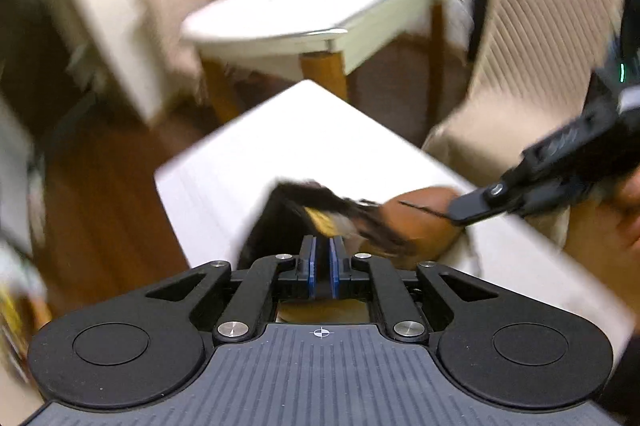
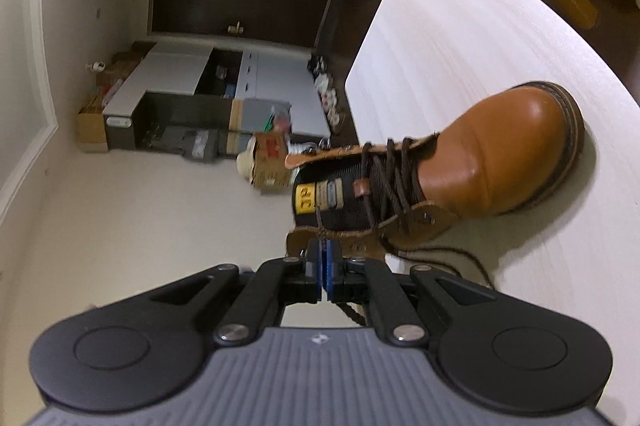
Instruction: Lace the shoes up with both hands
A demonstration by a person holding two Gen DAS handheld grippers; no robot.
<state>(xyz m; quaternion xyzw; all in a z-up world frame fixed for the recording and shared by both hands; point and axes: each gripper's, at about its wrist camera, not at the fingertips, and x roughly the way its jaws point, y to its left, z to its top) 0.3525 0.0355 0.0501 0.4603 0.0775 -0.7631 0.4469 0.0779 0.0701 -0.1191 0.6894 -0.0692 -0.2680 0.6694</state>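
A tan leather boot point(image 2: 500, 154) with dark brown laces point(image 2: 390, 178) lies on the white table point(image 2: 460, 26), toe pointing away. My right gripper point(image 2: 325, 246) is shut on a lace end that runs taut from the boot's upper eyelets into the pads. In the blurred left wrist view the boot point(image 1: 424, 222) sits just past my left gripper point(image 1: 323, 242). Its blue pads stand a narrow gap apart over the boot's opening, with nothing seen between them. The right gripper point(image 1: 456, 214) comes in from the right, a thin lace stretching to its tip.
A beige padded chair point(image 1: 532, 38) stands beyond the table's right side, and a second white table point(image 1: 320, 10) with wooden legs is farther back. A hand point(image 1: 628, 194) holds the right gripper. Cabinets and a cardboard box point(image 2: 272, 162) line the far wall.
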